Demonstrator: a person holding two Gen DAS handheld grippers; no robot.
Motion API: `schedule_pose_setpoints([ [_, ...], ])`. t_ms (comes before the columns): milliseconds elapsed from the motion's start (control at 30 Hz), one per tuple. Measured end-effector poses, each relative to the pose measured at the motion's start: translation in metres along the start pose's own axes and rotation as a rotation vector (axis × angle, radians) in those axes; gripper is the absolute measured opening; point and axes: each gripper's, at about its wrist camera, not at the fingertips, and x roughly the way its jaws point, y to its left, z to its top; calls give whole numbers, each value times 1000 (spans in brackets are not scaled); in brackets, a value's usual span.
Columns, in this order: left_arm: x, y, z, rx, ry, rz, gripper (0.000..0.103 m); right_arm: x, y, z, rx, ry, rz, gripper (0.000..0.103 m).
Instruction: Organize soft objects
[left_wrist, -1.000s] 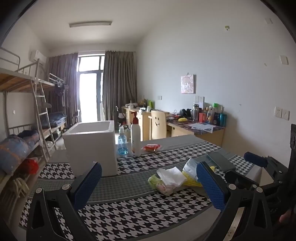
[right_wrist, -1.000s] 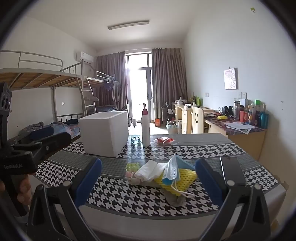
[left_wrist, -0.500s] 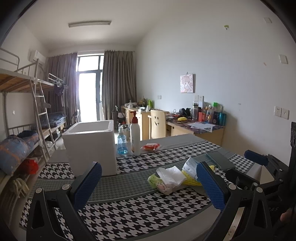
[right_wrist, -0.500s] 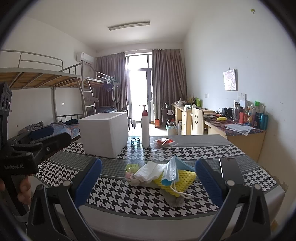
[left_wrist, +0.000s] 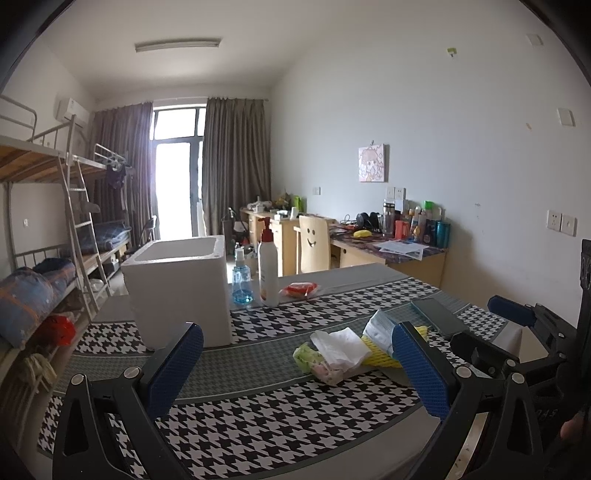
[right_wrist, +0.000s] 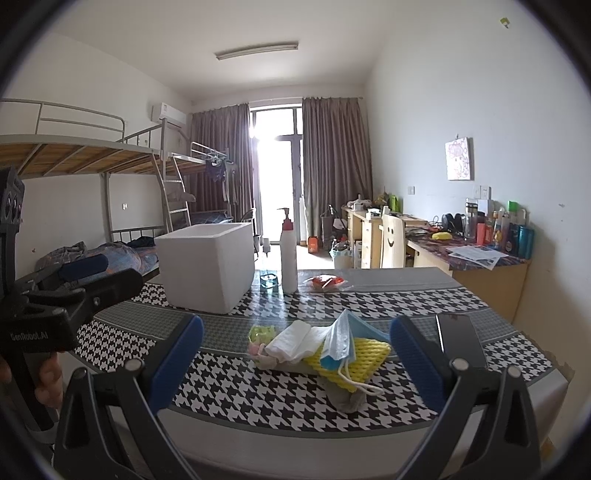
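Hand-held grippers (right_wrist: 295, 365) both agape, empty; soft pile (right_wrist: 321, 350) btwn, prob untouched.

Matt woven cloth (right_wrist: 236, 384) in black-and-white houndstooth under both grippers. Ahead of the right gripper (right_wrist: 295, 363): soft white tissue (right_wrist: 295, 341), pleated blue fabric mask (right_wrist: 341, 341), yellow foam netting (right_wrist: 364, 360). Just right of it, glossy black phone (right_wrist: 458, 339). Farther ahead, matt white foam box (right_wrist: 207, 269), smooth plastic pump bottle (right_wrist: 289, 266). Textured blue rubbery pads (left_wrist: 175, 367) on matt black plastic fingers.
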Motion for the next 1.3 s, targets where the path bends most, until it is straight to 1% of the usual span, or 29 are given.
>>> schedule_pose_setpoints([
  [300,5,0,0,-3,13,-5,102,4,-1,0,0,7,1,102],
  [567,18,0,-3,-7,45,-9,102,13,-4,0,4,29,-3,102],
  [833,38,2,-5,-15,95,-18,102,24,-6,0,7,55,-11,102],
  [1133,69,3,-9,-24,167,-31,102,40,-22,0,33,96,-45,102],
  [1300,81,1,-11,-18,191,-38,102,50,-29,-3,37,120,-51,102],
])
